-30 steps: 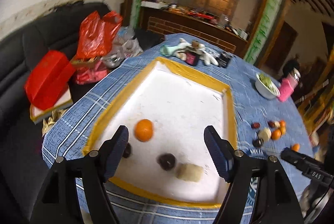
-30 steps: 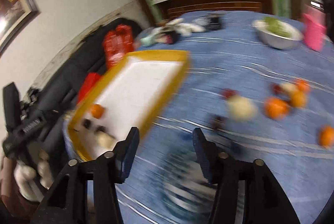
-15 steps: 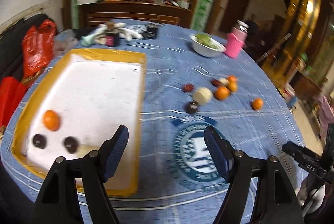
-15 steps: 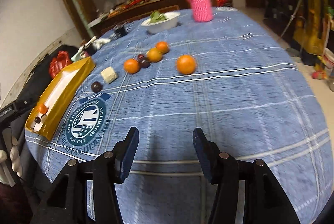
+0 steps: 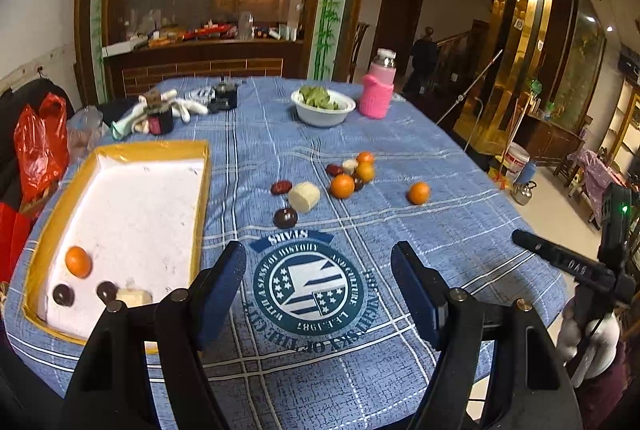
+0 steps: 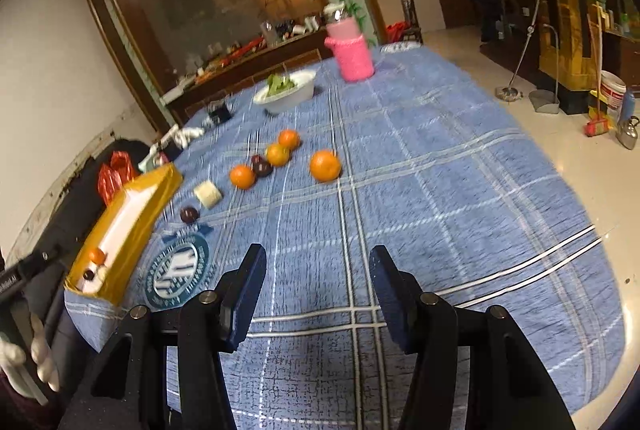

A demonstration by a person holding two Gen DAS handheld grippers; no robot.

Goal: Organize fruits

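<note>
Both tongs released | left tongs [image 5: 318, 284], right tongs [image 6: 318, 290] tilted down over tablecloth [image 5: 440, 157]

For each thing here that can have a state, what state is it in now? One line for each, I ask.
Left tongs: open, holding nothing.
Right tongs: open, holding nothing.
Tray: on the table, holding one orange, two dark fruits and a pale piece.
White bowl: upright, filled with green food.
Pink bottle: upright, cap on.
Lone orange: loose on the blue cloth, apart from the fruit group.
</note>
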